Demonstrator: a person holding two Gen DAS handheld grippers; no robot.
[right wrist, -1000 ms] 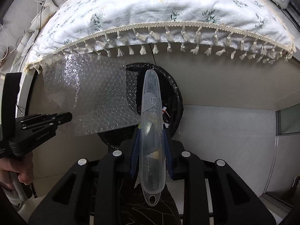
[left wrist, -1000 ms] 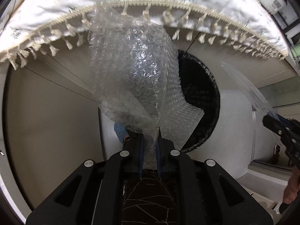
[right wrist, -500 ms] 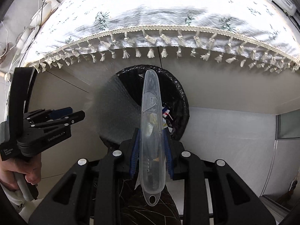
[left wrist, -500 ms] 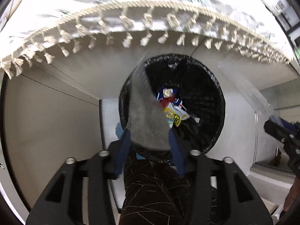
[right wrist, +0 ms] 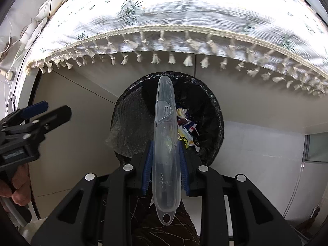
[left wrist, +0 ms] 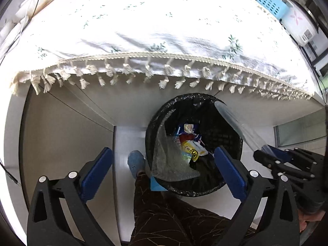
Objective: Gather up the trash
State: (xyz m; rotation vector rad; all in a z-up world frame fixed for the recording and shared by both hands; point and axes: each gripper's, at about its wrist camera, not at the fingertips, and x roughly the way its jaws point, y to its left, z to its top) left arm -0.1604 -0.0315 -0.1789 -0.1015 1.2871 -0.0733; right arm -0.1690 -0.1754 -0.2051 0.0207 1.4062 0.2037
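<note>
A black mesh trash bin (left wrist: 221,123) with a black liner stands on the floor under the table edge. A sheet of bubble wrap (left wrist: 168,160) lies inside it against the left wall, beside several coloured wrappers (left wrist: 191,147). My left gripper (left wrist: 162,168) is open and empty above the bin's near rim. My right gripper (right wrist: 165,157) is shut on a long clear plastic case (right wrist: 166,135) that points over the bin (right wrist: 211,106). The case also shows at the right of the left wrist view (left wrist: 235,125). The bubble wrap shows in the right wrist view (right wrist: 127,131) too.
A white floral tablecloth with tassels (left wrist: 164,41) hangs over the table edge above the bin. A blue basket (left wrist: 270,2) and a white rice cooker (left wrist: 297,20) stand at the table's far right. My leg in dark trousers (left wrist: 164,215) and a blue slipper (left wrist: 136,162) are below.
My left gripper opened and let go of the bubble wrap, which dropped into the bin. The right gripper moved closer over the bin with the case still held.
</note>
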